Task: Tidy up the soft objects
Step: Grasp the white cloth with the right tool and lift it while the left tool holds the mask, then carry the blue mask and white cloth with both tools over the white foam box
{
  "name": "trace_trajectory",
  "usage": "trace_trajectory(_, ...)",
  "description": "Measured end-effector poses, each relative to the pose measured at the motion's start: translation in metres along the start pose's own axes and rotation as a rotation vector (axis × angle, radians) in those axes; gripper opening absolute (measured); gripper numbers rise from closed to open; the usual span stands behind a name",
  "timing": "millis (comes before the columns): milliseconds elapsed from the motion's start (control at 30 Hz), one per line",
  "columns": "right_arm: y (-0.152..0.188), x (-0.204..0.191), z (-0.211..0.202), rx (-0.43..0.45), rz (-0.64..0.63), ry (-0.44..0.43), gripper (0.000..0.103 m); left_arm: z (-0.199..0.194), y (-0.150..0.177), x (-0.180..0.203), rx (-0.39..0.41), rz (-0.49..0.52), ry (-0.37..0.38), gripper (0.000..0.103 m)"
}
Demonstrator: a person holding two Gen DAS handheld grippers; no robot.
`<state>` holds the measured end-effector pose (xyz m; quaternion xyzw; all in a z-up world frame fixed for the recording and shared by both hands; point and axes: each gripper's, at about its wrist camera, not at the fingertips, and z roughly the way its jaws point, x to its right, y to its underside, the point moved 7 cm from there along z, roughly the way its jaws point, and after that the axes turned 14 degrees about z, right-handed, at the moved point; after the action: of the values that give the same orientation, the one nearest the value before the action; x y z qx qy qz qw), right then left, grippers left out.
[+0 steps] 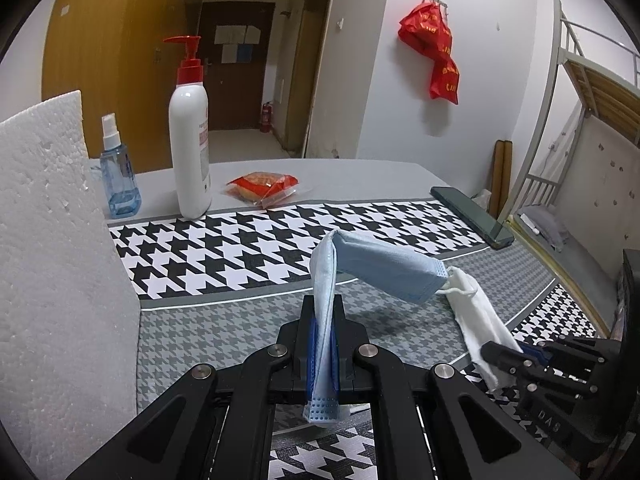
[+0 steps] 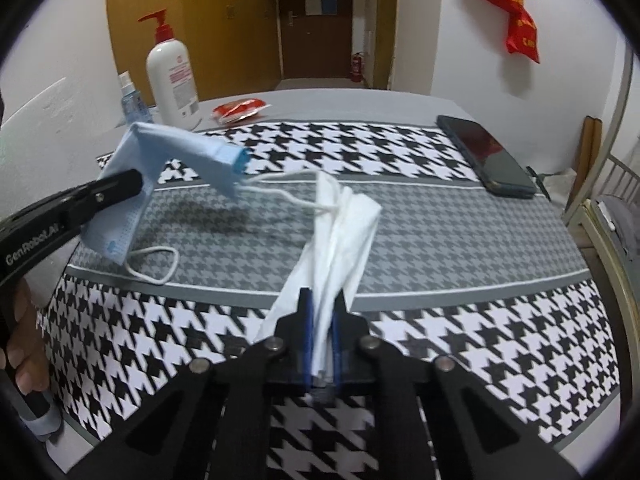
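Note:
My left gripper (image 1: 323, 320) is shut on a light blue face mask (image 1: 384, 268), which folds over above the jaws and hangs clear of the table; the mask also shows in the right wrist view (image 2: 180, 156), with one white ear loop (image 2: 154, 264) hanging down. My right gripper (image 2: 322, 312) is shut on a white tissue (image 2: 344, 224), lifted over the grey houndstooth band. The mask's other ear loop (image 2: 280, 188) reaches across to the tissue. In the left wrist view the tissue (image 1: 476, 316) hangs right of the mask, held by the right gripper (image 1: 508, 354).
A houndstooth mat (image 2: 440, 344) covers the table. At the back stand a white pump bottle (image 1: 190, 144), a blue spray bottle (image 1: 118, 176) and a red snack packet (image 1: 262, 186). A dark phone (image 2: 486, 156) lies at the right. A white foam block (image 1: 52, 240) stands at left.

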<state>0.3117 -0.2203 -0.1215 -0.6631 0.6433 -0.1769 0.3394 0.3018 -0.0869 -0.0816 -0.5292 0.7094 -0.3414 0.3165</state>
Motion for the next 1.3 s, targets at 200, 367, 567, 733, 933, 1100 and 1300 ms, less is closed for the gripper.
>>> trace_trajectory(200,-0.01,0.028,-0.008,0.025,0.073,0.041,0.01,-0.001,0.0,-0.001,0.004,-0.006,-0.007,0.006)
trace_trajectory(367,-0.013,0.033,-0.017,0.048,0.095,0.042,0.01,-0.002,-0.001,0.0,0.006,0.007,0.0,0.005)
trace_trajectory(567,-0.009,0.026,-0.019,0.044,0.101,0.007,0.011,-0.003,-0.002,0.004,0.013,0.024,0.003,0.005)
trace_trajectory(733,-0.01,0.023,-0.024,0.062,0.124,-0.013,0.011,-0.008,-0.005,0.009,0.033,0.047,-0.003,0.005)
trace_trajectory(933,-0.015,0.021,-0.035,0.096,0.139,-0.02,0.011,-0.013,-0.007,0.018,0.045,0.074,0.013,0.006)
trace_trajectory(1100,-0.015,0.022,-0.043,0.11,0.145,-0.018,0.011,-0.018,-0.011,0.022,0.051,0.081,0.031,0.005)
trace_trajectory(1300,-0.013,0.023,-0.056,0.134,0.15,-0.03,0.011,-0.03,-0.015,0.027,0.072,0.099,0.023,0.006)
